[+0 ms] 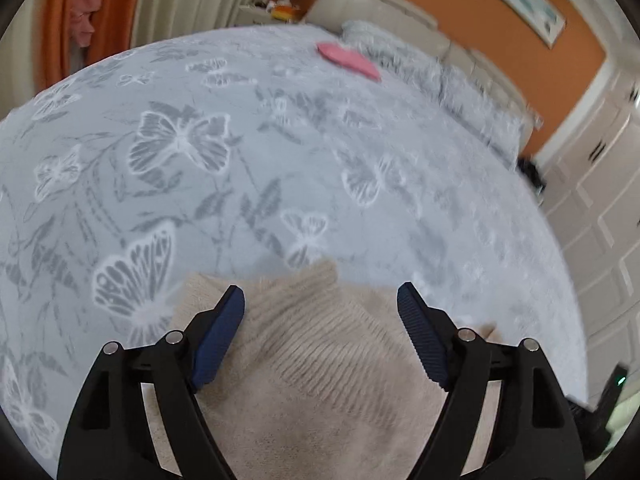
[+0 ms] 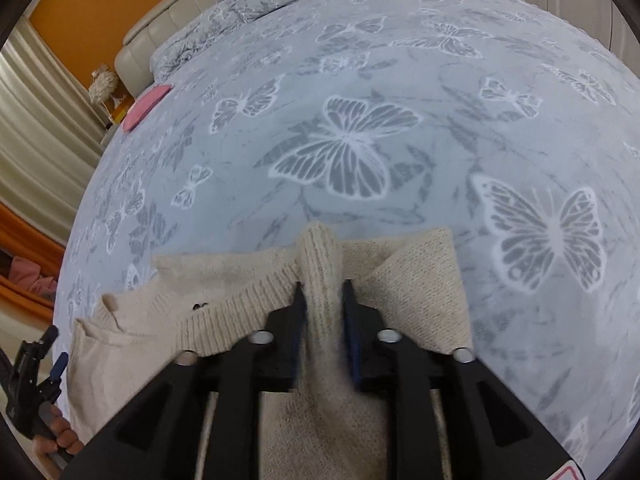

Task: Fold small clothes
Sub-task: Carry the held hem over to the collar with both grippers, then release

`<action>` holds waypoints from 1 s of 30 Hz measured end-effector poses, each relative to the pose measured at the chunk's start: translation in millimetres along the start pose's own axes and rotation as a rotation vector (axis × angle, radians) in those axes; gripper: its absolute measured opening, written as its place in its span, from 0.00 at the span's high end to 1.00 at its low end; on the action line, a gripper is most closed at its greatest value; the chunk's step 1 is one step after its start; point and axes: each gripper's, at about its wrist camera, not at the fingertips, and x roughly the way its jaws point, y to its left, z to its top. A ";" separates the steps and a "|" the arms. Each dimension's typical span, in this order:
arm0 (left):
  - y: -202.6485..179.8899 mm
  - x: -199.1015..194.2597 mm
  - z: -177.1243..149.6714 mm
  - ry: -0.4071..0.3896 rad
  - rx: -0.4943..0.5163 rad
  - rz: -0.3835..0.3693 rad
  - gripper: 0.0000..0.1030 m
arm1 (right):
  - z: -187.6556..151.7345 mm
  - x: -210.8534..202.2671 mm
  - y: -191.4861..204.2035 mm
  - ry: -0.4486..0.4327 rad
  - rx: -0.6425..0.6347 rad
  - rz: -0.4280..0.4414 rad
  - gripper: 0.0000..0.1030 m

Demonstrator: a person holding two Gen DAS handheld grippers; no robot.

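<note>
a cream knit sweater [image 2: 224, 320] lies on the bed [image 2: 360, 80], at the near edge of its grey butterfly-print cover, straight below both grippers. its ribbed hem runs across the near part of the cover, and one fold of knit is bunched up into a ridge.

the right gripper [image 2: 323, 286] has its fingers [image 2: 298, 304] drawn close on either side of that ridge; the ribbed fabric fills the gap and stands up between them, so they grip the sweater.

the left gripper [image 1: 320, 294] hangs over another part of the sweater with its fingers [image 1: 224, 332] spread wide; the blue pads stand apart from the knit, which lies flat under the gap, so nothing is held. in the right wrist view the left gripper [image 2: 56, 356] shows at the far left of the sweater, with a hand [image 2: 52, 436] around its handle.

a pink folded item [image 1: 348, 60] rests on the cover well beyond the sweater, near the pillows by the headboard [image 1: 380, 4].
</note>
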 end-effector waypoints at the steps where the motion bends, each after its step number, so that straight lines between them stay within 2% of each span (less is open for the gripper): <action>1: -0.4 9.0 -2.5 0.041 0.009 0.018 0.27 | -1.0 -0.1 -0.7 0.001 0.002 0.003 0.68; 2: 0.1 13.5 -5.7 0.056 0.012 0.034 0.40 | -0.9 0.6 0.1 0.000 -0.003 0.006 0.70; 3: 0.4 16.3 -6.7 0.060 0.023 0.059 0.60 | -0.9 -1.8 -0.7 -0.003 -0.010 0.025 0.91; 4: -0.5 16.3 -6.1 0.051 0.050 0.081 0.71 | -0.4 -4.3 0.7 -0.009 -0.014 0.050 0.91; 5: 0.5 15.5 -4.9 0.048 0.055 0.074 0.97 | 0.9 -14.3 4.1 -0.051 -0.017 0.080 0.92; 6: 4.0 12.3 -1.6 0.040 0.027 0.025 1.00 | 1.7 -23.4 6.8 -0.089 -0.022 0.105 0.92; 8: 10.7 0.5 3.2 -0.030 -0.025 -0.009 1.00 | 7.5 -56.0 14.0 -0.225 -0.021 0.204 0.92; 9: 11.9 -8.1 5.9 -0.081 -0.028 0.000 1.00 | 9.6 -65.0 15.8 -0.265 -0.024 0.227 0.92; 10: 13.3 -19.1 9.4 -0.147 -0.026 0.025 1.00 | 11.5 -70.6 18.3 -0.298 -0.031 0.226 0.92; 11: 16.1 -23.2 11.5 -0.176 -0.031 0.036 1.00 | 12.9 -68.6 19.2 -0.299 -0.039 0.212 0.92; 12: 19.8 -24.1 12.8 -0.186 -0.045 0.049 1.00 | 14.2 -55.2 18.0 -0.257 -0.044 0.164 0.92; 14: 31.0 -12.3 12.6 -0.128 -0.100 0.054 1.00 | 11.9 -25.9 6.9 -0.147 -0.015 0.095 0.92; 17: 32.8 -1.4 12.6 -0.060 -0.139 0.002 0.97 | 10.8 -12.7 -1.9 -0.085 0.011 0.069 0.91; 19: 23.9 0.0 11.5 -0.041 -0.113 -0.022 0.77 | 11.5 -11.8 -5.1 -0.074 0.032 0.084 0.89; 20: 20.3 1.3 9.9 -0.035 -0.100 -0.019 0.45 | 11.2 -9.8 -4.5 -0.061 0.033 0.087 0.86; 21: 15.4 3.3 8.6 -0.020 -0.084 -0.003 0.27 | 10.6 -7.8 -4.6 -0.051 0.029 0.082 0.86; 23: 7.2 6.4 6.5 -0.021 -0.053 0.022 0.26 | 8.8 -2.3 -2.0 -0.027 0.015 0.066 0.82; 26: -0.7 18.3 5.3 0.020 0.004 0.017 0.26 | 3.8 0.0 1.9 -0.010 0.008 0.065 0.60; 28: -0.4 23.2 3.3 0.051 0.012 0.017 0.27 | 2.5 1.6 5.0 -0.005 -0.003 0.060 0.56; 30: -4.6 23.5 1.9 0.055 0.052 0.006 0.38 | 3.1 3.4 5.3 0.008 -0.010 0.058 0.54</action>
